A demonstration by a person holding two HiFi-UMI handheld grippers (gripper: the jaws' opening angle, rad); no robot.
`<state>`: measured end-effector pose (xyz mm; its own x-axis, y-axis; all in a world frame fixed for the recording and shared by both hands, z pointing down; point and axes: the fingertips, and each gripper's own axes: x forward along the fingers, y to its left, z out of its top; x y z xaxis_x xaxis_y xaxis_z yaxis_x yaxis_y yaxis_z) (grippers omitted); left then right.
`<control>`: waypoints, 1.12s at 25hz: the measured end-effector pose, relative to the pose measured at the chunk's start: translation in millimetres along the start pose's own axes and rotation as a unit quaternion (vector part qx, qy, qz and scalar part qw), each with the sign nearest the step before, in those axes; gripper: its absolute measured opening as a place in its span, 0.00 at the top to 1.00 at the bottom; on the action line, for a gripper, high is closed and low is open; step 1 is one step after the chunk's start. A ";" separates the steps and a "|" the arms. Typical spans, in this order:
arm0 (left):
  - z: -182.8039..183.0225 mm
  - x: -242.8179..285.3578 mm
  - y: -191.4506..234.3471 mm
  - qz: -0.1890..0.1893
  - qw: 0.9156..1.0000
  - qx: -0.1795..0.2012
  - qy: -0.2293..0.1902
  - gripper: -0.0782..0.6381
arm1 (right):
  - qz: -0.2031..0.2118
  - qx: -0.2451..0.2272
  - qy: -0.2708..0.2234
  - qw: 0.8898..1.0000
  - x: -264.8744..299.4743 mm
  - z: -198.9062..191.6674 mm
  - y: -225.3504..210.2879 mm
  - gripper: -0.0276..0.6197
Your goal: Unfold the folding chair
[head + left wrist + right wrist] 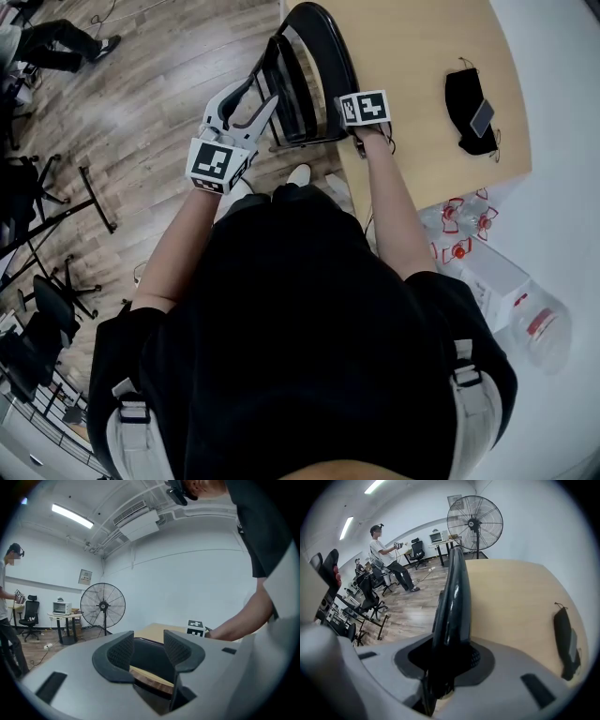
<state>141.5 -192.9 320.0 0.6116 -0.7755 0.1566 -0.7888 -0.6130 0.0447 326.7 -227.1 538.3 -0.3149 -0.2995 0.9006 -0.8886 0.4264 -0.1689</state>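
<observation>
Gripping: right gripper is clamped on the top rim of the chair; pads pinch the thin black edge; gripper points steeply down
Other hand: left gripper is closed too; a dark chair part fills the gap between its pads, so it reads as a hold on the chair; held roughly level, on the chair's floor side
Chair: black, folded flat, standing upright just beside the table; can't tell whether it touches the table edge
Done: both grips set, one on each side of the folded chair
Not done: seat and back lie flat together; no opening visible
Left to do, my read: pull the two held parts apart until the seat swings down; then set all feet on the floor
Risk: thin rim could slip from the right pads under a pull; the table is close and may block the swing; better to open toward the floor side
Progress: early; grasp stage only
</observation>
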 end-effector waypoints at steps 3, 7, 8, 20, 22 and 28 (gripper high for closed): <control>-3.3 -7.6 2.4 0.005 1.000 0.000 0.001 0.62 | 0.001 -0.002 -0.003 1.000 -0.4 -0.1 8.2 0.79; -6.9 -22.2 9.6 0.013 1.000 -0.006 0.002 0.62 | -0.001 -0.012 -0.008 1.000 -1.7 2.0 27.2 0.79; -8.3 -26.1 11.6 0.015 1.000 -0.007 0.002 0.62 | -0.002 -0.015 -0.009 1.000 -1.9 3.1 32.2 0.79; -31.4 -65.9 33.6 0.023 0.999 -0.029 0.016 0.62 | -0.029 -0.041 -0.013 0.999 -2.8 9.3 85.2 0.79; -36.7 -70.9 38.2 0.025 0.999 -0.034 0.019 0.62 | -0.031 -0.045 -0.013 0.998 -3.0 10.2 94.4 0.79; -49.9 -82.7 52.1 0.027 0.998 -0.045 0.027 0.62 | -0.033 -0.061 -0.021 0.997 -1.6 12.6 123.7 0.78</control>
<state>46.8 -153.1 358.7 0.5652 -0.7965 0.2148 -0.8247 -0.5520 0.1231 213.0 -184.7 511.0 -0.2732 -0.3642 0.8903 -0.8612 0.5050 -0.0577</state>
